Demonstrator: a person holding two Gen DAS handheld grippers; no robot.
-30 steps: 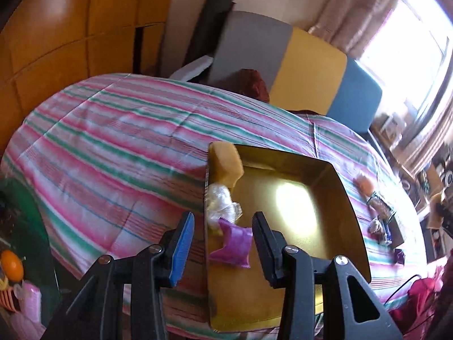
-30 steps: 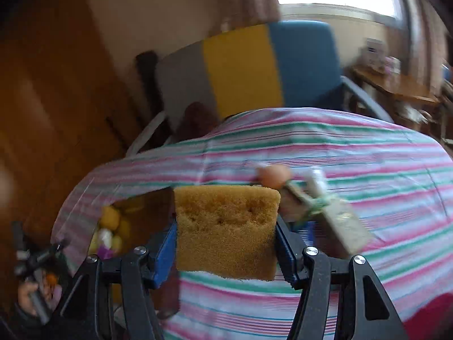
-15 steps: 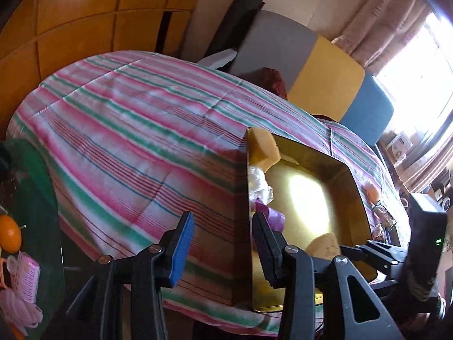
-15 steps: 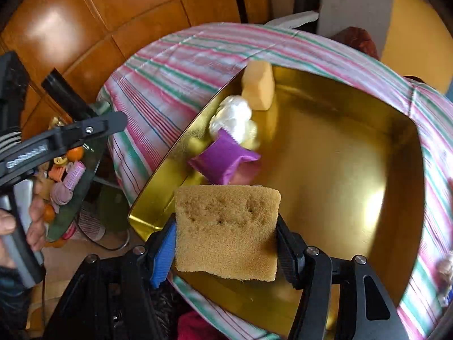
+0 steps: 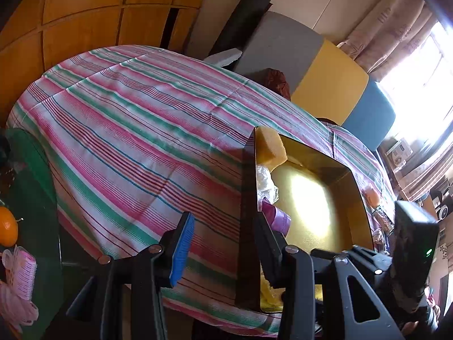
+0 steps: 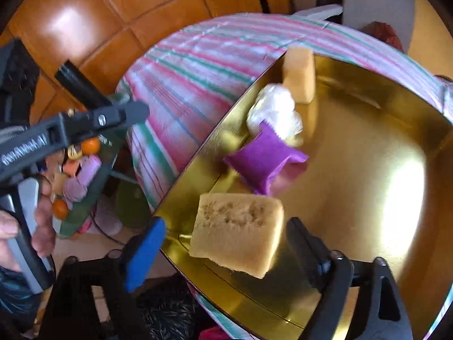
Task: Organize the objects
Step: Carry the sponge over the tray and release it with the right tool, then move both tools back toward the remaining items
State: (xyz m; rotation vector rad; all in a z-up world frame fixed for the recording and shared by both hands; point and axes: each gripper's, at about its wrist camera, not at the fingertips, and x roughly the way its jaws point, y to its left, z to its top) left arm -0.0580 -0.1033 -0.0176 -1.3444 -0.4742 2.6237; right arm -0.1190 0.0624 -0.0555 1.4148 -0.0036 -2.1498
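— Golden tray (image 6: 368, 170) under your right claw (image 6: 223, 243)?
— Yes; my jaws are spread, the tan sponge (image 6: 237, 229) loose between them, just ahead the purple pouch (image 6: 263, 161).
— And the left?
— My left claw (image 5: 223, 240) gapes, grasping nothing, straddling the tray's near wall.

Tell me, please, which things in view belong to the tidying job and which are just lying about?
Job: gold tray, brown sponge by the open right gripper, yellow sponge, purple pouch, white bag.

Lying about: striped tablecloth, orange, chair.
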